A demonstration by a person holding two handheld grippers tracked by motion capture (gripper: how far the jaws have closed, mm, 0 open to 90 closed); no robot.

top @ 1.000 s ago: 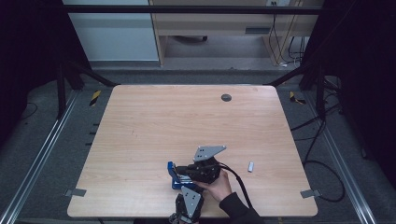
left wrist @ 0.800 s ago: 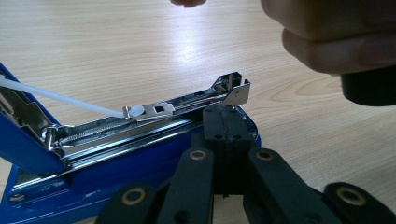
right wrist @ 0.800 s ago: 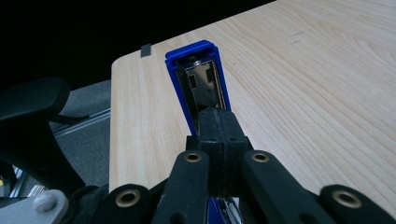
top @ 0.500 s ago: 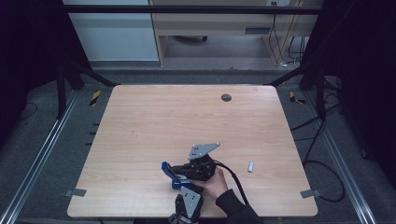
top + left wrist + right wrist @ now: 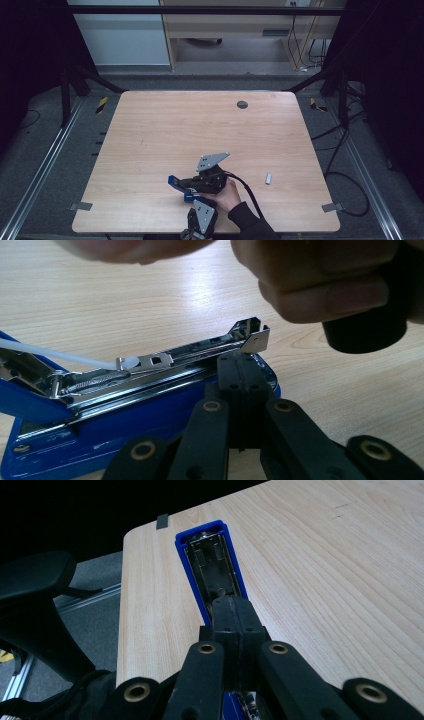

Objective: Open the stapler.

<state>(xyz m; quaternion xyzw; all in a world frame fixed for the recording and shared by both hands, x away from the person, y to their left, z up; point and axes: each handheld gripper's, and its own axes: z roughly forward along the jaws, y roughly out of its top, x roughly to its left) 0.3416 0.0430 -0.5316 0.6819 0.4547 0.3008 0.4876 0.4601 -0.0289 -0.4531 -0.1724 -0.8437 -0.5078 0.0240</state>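
Blue stapler (image 5: pixel 181 184) flipped open near the counter's (image 5: pixel 165 135) front edge, slid a bit left versus earlier. Right hand-held gripper (image 5: pixel 234 611) pressed together, probably pinching its top arm; left hand-held gripper (image 5: pixel 241 371) pressed together against the base.

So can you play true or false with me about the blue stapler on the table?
1. The stapler is blue. True.
2. The stapler is closed up. False: its top is swung open and the metal staple track shows.
3. The left gripper has its jaws wide apart. False: they are shut together.
4. A small strip of staples lies on the table, apart from the stapler. True.
5. The table is made of glass. False: it is pale wood.
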